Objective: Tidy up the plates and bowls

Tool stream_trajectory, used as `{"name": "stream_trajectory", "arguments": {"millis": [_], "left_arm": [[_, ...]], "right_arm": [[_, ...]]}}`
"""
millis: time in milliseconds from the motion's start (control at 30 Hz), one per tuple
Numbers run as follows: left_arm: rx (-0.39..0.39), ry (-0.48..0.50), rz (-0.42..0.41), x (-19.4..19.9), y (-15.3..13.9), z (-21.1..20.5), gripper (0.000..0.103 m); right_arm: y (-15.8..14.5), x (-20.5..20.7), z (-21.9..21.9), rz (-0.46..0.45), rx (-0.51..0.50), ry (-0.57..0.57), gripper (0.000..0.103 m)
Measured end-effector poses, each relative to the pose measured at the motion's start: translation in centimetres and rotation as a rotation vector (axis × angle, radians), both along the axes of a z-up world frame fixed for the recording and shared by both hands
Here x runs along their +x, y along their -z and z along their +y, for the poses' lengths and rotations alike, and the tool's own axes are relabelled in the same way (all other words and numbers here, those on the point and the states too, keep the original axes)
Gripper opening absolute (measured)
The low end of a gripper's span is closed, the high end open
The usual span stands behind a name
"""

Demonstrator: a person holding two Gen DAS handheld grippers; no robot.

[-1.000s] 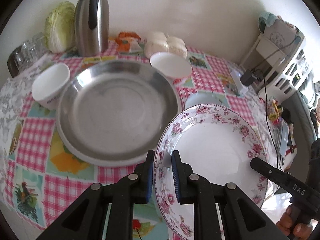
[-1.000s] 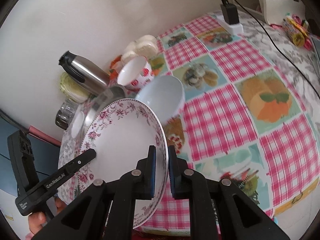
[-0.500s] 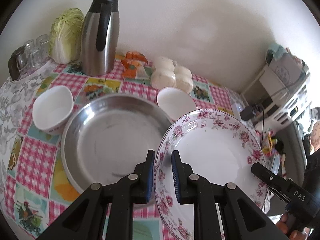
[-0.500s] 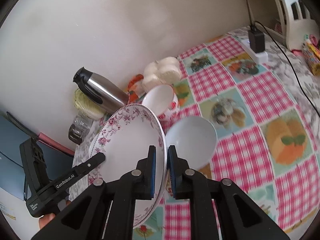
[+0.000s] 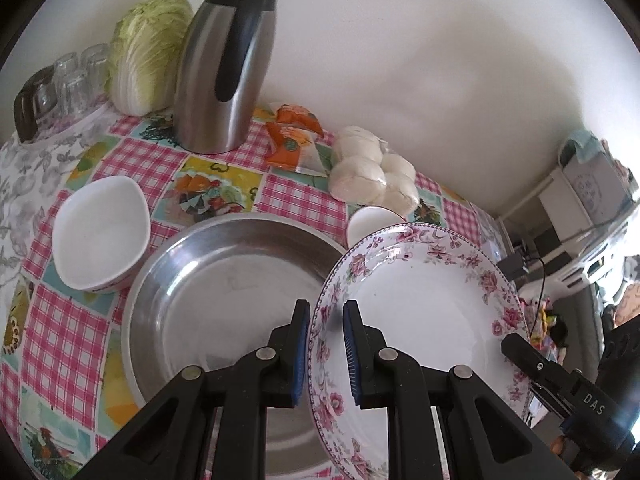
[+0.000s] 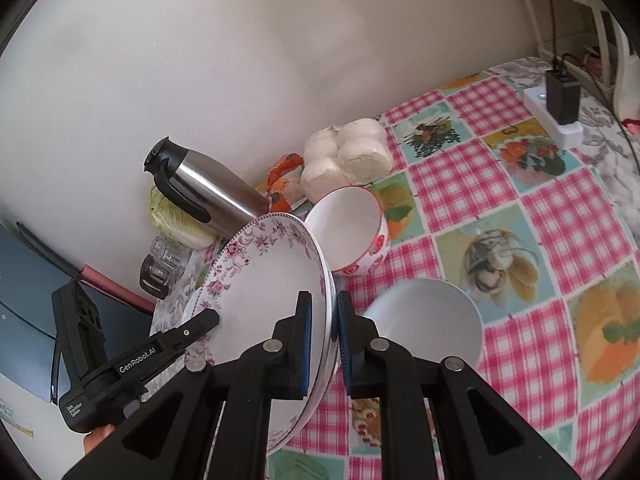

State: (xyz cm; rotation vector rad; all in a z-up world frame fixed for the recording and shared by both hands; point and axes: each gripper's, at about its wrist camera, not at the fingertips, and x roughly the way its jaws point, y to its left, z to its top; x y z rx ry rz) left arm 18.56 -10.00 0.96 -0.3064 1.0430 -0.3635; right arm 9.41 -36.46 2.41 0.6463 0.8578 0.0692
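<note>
Both grippers hold one floral-rimmed white plate (image 5: 424, 312) in the air by opposite edges; it also shows in the right wrist view (image 6: 264, 280). My left gripper (image 5: 326, 352) is shut on its near rim. My right gripper (image 6: 322, 336) is shut on the other rim. A large steel plate (image 5: 224, 296) lies on the checked tablecloth just left of the held plate. A white bowl (image 5: 100, 236) stands left of it. A strawberry-patterned bowl (image 6: 352, 228) and a plain pale bowl (image 6: 428, 320) stand right of the held plate.
A steel thermos jug (image 5: 228, 68), a cabbage (image 5: 148, 52), glasses (image 5: 64, 80), orange packets (image 5: 292, 136) and a bag of white buns (image 5: 372, 172) line the wall. A power strip with charger (image 6: 556, 104) lies at the table's far right.
Both grippers have lifted the floral plate higher and carried it toward the wall. The steel plate and bowls now sit lower in the views.
</note>
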Motion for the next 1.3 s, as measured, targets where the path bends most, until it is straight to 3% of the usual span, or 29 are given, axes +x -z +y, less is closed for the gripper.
{"name": "stream_trajectory", "arguments": {"millis": [867,1300], "left_arm": [[-0.084,-0.175,0.058,1.6,2.0,10.6,0.017],[-0.082,-0.174,0.111,2.6,5.0,10.2,0.017]], "right_arm": [[2.9,4.9,7.7,0.038,0.056,-0.137,0.014],[5.0,5.9,7.6,0.097,0.039,-0.133,0.014]]}}
